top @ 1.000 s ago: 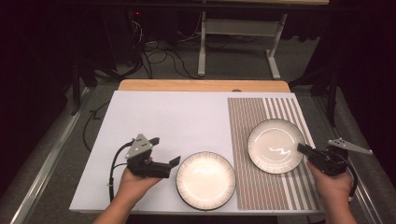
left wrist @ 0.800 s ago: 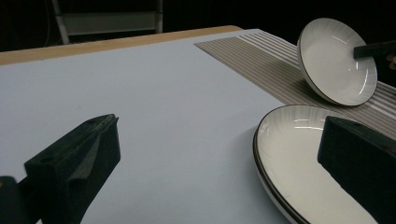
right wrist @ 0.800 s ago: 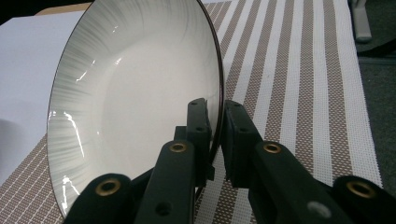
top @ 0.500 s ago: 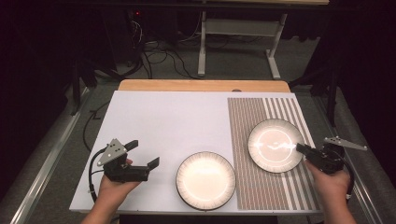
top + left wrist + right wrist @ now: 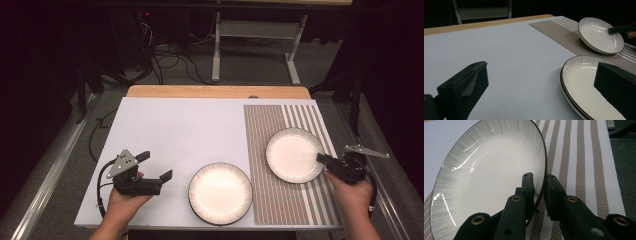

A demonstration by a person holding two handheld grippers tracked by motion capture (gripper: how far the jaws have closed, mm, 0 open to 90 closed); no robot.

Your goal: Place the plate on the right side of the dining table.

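Note:
Two white plates with dark rims are on the table. The near plate lies flat on the white board at the front centre. My left gripper rests open to its left, jaws wide apart with nothing between them. The far plate sits on the striped mat and looks slightly tipped. My right gripper is shut on that plate's right rim, one jaw inside the rim and one outside.
The white board covers the table's left and middle, with open room behind the near plate. A wooden edge runs along the far side. Beyond it, cables and a metal table frame are on the dark floor.
My left gripper has drawn away to the left from the near plate, still open. The right gripper has stayed at the far plate's rim.

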